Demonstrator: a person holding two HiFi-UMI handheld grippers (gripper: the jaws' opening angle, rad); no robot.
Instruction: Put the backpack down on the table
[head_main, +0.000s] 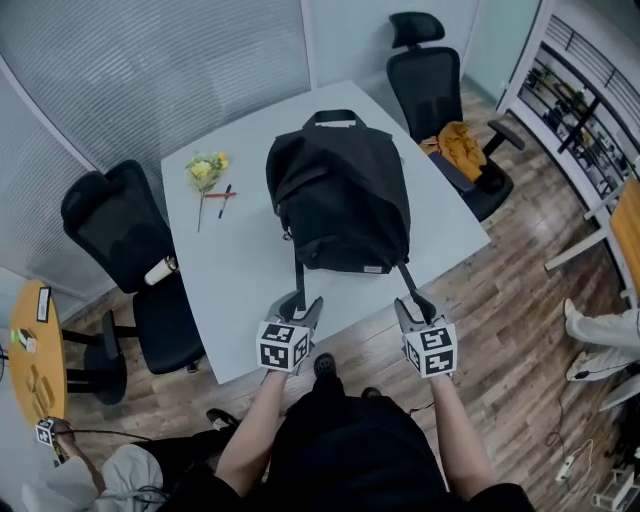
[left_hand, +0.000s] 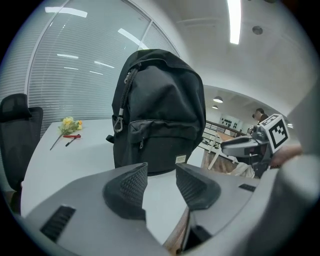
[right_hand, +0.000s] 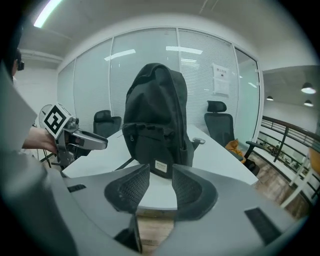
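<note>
A black backpack (head_main: 340, 195) stands upright on the pale table (head_main: 230, 270), its front pocket facing me (left_hand: 157, 115) (right_hand: 156, 122). Two shoulder straps (head_main: 298, 272) trail from its base toward the table's near edge. My left gripper (head_main: 300, 303) (left_hand: 161, 172) hovers at that edge, open, with only table between its pads. My right gripper (head_main: 412, 305) (right_hand: 161, 175) is level with it on the right, also open and empty. Each gripper shows in the other's view: the right one (left_hand: 250, 145) and the left one (right_hand: 85, 140). Neither touches the backpack body.
Yellow flowers (head_main: 205, 170) and a red pen (head_main: 222, 195) lie on the table's left part. Black office chairs stand at the left (head_main: 120, 250) and behind (head_main: 430, 80), the latter with an orange cloth (head_main: 462, 145). A round wooden table (head_main: 35, 350) is at far left.
</note>
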